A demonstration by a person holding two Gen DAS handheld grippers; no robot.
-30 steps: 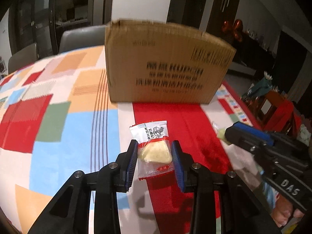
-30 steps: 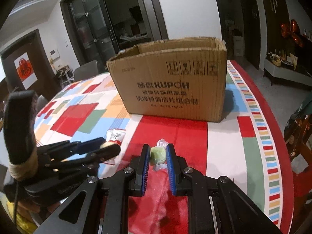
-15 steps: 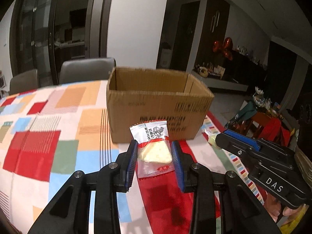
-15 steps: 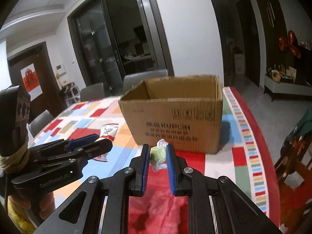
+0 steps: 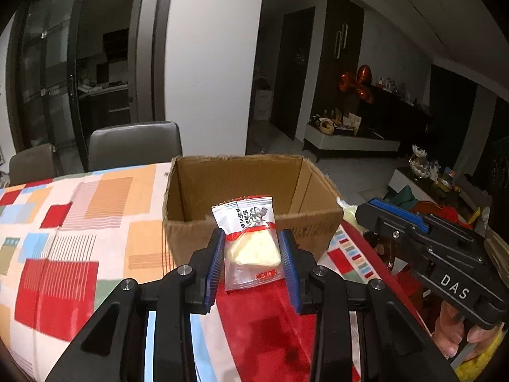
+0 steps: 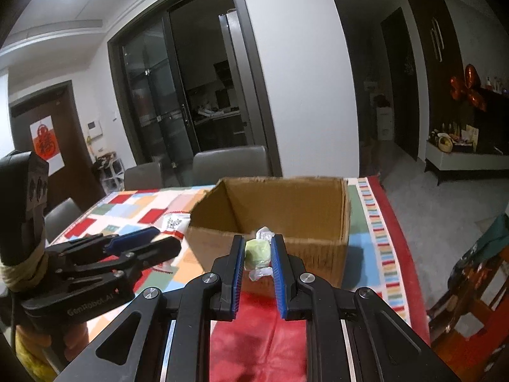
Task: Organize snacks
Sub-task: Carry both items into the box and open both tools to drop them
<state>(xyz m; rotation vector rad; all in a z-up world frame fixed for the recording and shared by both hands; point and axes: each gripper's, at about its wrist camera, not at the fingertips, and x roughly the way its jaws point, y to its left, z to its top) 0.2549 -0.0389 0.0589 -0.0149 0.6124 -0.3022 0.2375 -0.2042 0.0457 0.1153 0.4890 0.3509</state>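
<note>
An open cardboard box (image 5: 251, 219) stands on a table covered by a patchwork cloth (image 5: 79, 222) of red, orange, blue and green blocks, and everything else is placed relative to that box. The left gripper (image 5: 253, 254) is raised in front of the box's near wall, its blue-padded fingers clamped on a clear-and-white snack packet (image 5: 251, 238) with a red band and a pale yellow piece inside; the packet's top stands upright against the box's open mouth. The right gripper (image 6: 258, 259) is also held up in front of the box's near wall, its fingers closed on a small green candy (image 6: 258, 252) in a clear twist wrapper, level with the box's near rim. In the left wrist view, the right gripper sits to the right of the box; in the right wrist view, the left one sits to its left. Two grey chairs (image 5: 135, 143) stand behind the box, beyond the table's far edge.
</note>
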